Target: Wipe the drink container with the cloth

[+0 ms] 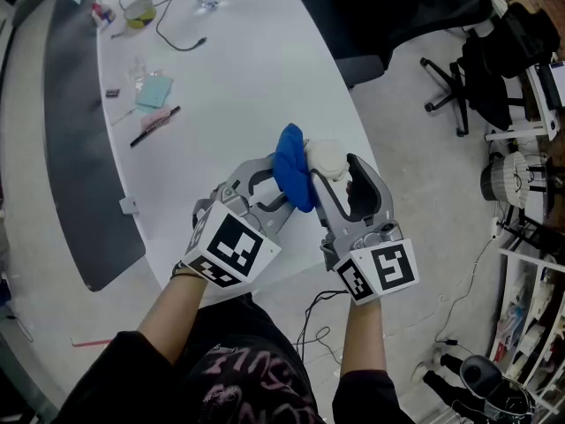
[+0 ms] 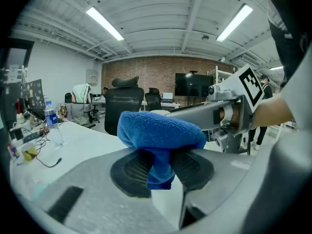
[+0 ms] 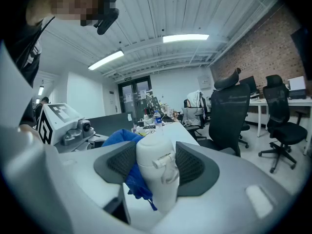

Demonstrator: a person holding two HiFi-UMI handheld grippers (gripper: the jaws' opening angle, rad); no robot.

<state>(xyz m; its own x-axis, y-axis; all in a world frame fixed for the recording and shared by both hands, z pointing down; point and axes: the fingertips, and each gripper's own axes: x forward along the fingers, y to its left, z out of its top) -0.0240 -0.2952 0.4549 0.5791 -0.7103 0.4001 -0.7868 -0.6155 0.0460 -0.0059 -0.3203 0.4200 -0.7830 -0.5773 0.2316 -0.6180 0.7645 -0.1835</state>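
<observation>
Drink container (image 1: pixel 325 157), of smooth white plastic and rounded at the top, is sitting raised above the near edge of the long white table (image 1: pixel 247 69) in the head view. There both bare forearms (image 1: pixel 177 312) are reaching forward from dark sleeves (image 1: pixel 115 369) and angling inward, so that the two tools are meeting tip to tip. The right gripper (image 1: pixel 340 173) is clamping the container between its widely set jaws, while the left gripper (image 1: pixel 281 184) is pinching a soft blue terry cloth (image 1: pixel 291 177) and pressing it against the container's left side. In the left gripper view, the jaws are squeezing a folded part of the cloth between dark ribbed pads (image 2: pixel 131 172), its fuzzy bulk bulging above them; the right tool's grey arm and marker cube (image 2: pixel 248 84) are showing just behind it. In the right gripper view, the container is standing upright between the two ribbed pads, which are pressing on its sides. A small moulded clasp (image 3: pixel 163 161) is facing the camera, and the blue cloth is lying against the container's left flank, hanging a little below the pads.
</observation>
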